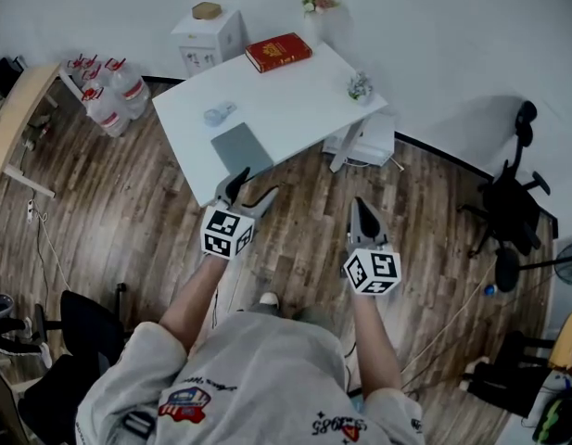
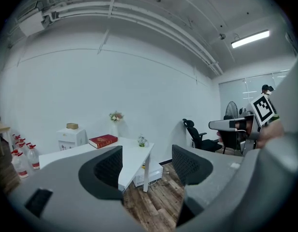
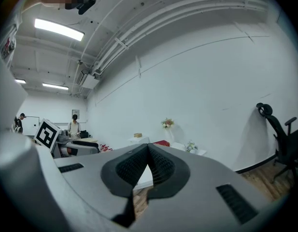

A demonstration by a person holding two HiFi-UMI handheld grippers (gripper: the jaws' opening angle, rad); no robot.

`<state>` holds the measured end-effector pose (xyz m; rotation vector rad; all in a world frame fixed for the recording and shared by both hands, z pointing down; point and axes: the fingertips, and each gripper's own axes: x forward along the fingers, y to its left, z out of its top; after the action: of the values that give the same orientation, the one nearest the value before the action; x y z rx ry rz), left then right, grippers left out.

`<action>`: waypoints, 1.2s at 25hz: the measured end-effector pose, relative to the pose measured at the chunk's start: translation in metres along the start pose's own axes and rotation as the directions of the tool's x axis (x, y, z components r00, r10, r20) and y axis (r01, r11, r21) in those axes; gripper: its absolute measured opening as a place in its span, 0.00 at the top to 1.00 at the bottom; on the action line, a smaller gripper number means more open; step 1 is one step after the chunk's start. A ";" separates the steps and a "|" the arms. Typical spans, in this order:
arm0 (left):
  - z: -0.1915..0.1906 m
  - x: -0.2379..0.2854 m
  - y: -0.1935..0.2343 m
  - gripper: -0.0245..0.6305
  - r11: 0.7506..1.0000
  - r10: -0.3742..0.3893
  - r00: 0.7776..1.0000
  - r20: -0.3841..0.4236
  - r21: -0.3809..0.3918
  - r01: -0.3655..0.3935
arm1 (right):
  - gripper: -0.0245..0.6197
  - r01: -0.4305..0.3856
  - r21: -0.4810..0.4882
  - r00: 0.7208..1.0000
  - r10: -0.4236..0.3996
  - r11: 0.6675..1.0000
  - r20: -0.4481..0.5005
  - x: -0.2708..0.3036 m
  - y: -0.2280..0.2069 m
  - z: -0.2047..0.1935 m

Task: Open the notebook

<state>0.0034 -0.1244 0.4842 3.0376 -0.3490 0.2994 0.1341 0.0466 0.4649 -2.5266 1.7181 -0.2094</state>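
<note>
A closed grey notebook [image 1: 241, 146] lies flat near the front edge of the white table [image 1: 299, 100]. My left gripper [image 1: 253, 186] hovers just in front of that edge, short of the notebook, open and empty. In the left gripper view its jaws [image 2: 146, 166] stand apart, with the table [image 2: 136, 154] and floor between them; the notebook is hidden there. My right gripper [image 1: 363, 208] is off to the right over the wooden floor, shut with nothing in it. Its pads [image 3: 156, 163] meet in the right gripper view.
On the table are a red book [image 1: 278, 52], a small pale blue object [image 1: 219, 113] and a small plant [image 1: 360, 86]. A white cabinet [image 1: 209, 37] and water bottles [image 1: 108, 89] stand at the left. A black office chair [image 1: 513, 202] is at the right.
</note>
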 end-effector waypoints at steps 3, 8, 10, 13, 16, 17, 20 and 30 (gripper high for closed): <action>-0.002 0.024 0.004 0.48 1.000 0.014 1.000 -0.013 -0.009 -0.014 | 0.97 -0.020 0.011 1.000 0.020 1.000 -0.011 0.021 -0.017 -0.004; -0.004 0.067 0.026 0.48 0.997 0.066 0.997 -0.046 -0.022 -0.067 | 0.97 -0.106 -0.001 0.993 0.106 0.994 -0.045 0.090 -0.040 -0.005; 0.000 0.086 0.039 0.48 0.994 0.102 0.993 -0.051 -0.024 -0.103 | 0.97 -0.149 -0.002 0.988 0.149 0.989 -0.050 0.123 -0.051 0.001; 0.006 0.109 0.052 0.48 0.984 0.170 0.984 -0.058 -0.042 -0.172 | 0.97 -0.221 -0.006 0.974 0.221 0.975 -0.050 0.167 -0.068 0.016; 0.012 0.125 0.061 0.48 0.969 0.240 0.968 -0.072 -0.050 -0.244 | 0.97 -0.300 -0.016 0.953 0.299 0.954 -0.050 0.200 -0.080 0.035; 0.014 0.130 0.064 0.48 0.962 0.262 0.962 -0.076 -0.052 -0.266 | 0.97 -0.324 -0.017 0.945 0.322 0.946 -0.051 0.210 -0.085 0.040; 0.018 0.147 0.069 0.48 0.946 0.317 0.944 -0.093 -0.046 -0.322 | 0.97 -0.383 -0.014 0.923 0.381 0.924 -0.053 0.237 -0.099 0.052; -0.005 0.153 0.088 0.49 0.882 0.454 0.876 -0.161 -0.056 -0.468 | 0.97 -0.529 0.041 0.840 0.530 0.848 -0.115 0.291 -0.093 0.034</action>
<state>0.1278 -0.2425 0.5239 2.7779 -1.0487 0.5074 0.3303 -0.1902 0.4648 -1.9533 2.3719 -0.3313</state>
